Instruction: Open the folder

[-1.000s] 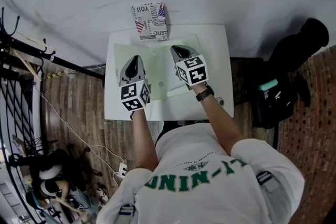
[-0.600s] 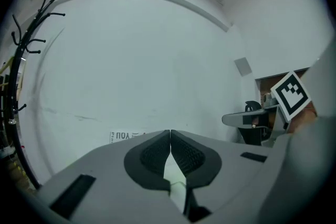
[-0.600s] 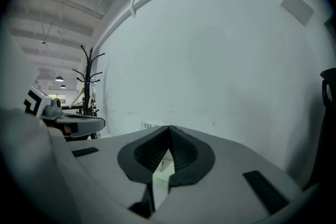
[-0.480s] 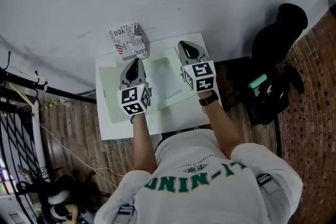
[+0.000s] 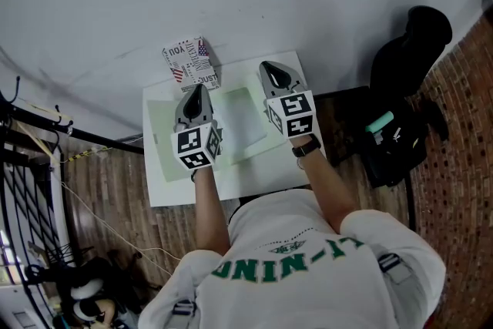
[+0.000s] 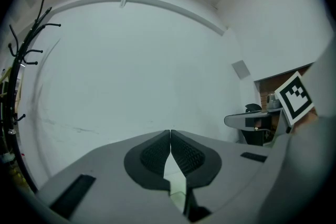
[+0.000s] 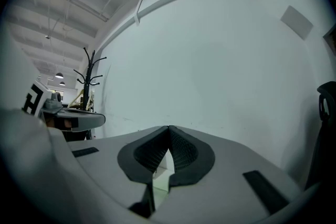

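Note:
A pale green folder (image 5: pixel 239 123) lies flat on the white table (image 5: pixel 262 173), with a paler sheet showing in its middle. My left gripper (image 5: pixel 198 91) hovers over the folder's left half, shut and empty. My right gripper (image 5: pixel 269 69) hangs over the table's back right part, also shut with nothing in it. Both point level at the white wall. In the left gripper view the jaws (image 6: pixel 170 134) meet, with a strip of green folder below them. The right gripper view shows its jaws (image 7: pixel 168 128) closed the same way.
A patterned box (image 5: pixel 190 62) stands at the table's back edge against the wall. A black chair with a bag (image 5: pixel 408 58) is to the right, a black rack (image 5: pixel 31 142) to the left, a coat stand (image 7: pixel 90 76) beyond. The person's torso is at the front edge.
Both grippers have risen off the folder and moved toward the wall, still shut. Most of that happened in the first half second; since then they have barely shifted.

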`<action>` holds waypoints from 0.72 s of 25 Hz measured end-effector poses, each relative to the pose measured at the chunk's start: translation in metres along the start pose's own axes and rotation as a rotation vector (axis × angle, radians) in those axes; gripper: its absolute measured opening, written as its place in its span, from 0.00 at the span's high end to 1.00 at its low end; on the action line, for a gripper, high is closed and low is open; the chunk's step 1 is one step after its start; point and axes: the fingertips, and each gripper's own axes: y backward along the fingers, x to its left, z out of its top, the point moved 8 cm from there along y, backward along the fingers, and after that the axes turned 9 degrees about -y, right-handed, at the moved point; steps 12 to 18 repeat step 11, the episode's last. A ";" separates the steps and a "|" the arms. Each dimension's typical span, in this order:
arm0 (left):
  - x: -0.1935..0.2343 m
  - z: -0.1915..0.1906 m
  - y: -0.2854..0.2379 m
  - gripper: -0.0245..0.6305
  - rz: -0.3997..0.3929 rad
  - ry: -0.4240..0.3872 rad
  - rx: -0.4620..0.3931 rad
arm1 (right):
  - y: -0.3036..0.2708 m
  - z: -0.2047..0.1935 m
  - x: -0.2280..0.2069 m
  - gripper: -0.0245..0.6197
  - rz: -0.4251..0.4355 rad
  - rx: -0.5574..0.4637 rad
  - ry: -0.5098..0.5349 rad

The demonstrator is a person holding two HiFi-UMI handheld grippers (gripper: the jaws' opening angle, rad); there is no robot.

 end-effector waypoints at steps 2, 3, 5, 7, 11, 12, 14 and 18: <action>0.002 -0.001 0.002 0.94 0.008 -0.001 0.002 | -0.002 -0.001 0.003 0.94 0.011 0.002 0.002; 0.004 -0.001 0.003 0.94 0.013 0.000 0.003 | -0.003 -0.002 0.004 0.94 0.016 0.003 0.003; 0.008 -0.002 0.005 0.94 0.024 0.004 0.004 | -0.007 -0.002 0.007 0.94 0.023 0.006 0.003; 0.017 -0.003 0.007 0.94 0.038 -0.007 0.008 | -0.012 -0.002 0.009 0.94 0.029 0.006 0.004; 0.072 -0.014 0.026 0.75 0.132 -0.140 0.091 | -0.020 -0.003 0.018 0.94 0.052 0.005 0.008; 0.072 -0.014 0.026 0.75 0.132 -0.140 0.091 | -0.020 -0.003 0.018 0.94 0.052 0.005 0.008; 0.072 -0.014 0.026 0.75 0.132 -0.140 0.091 | -0.020 -0.003 0.018 0.94 0.052 0.005 0.008; 0.072 -0.014 0.026 0.75 0.132 -0.140 0.091 | -0.020 -0.003 0.018 0.94 0.052 0.005 0.008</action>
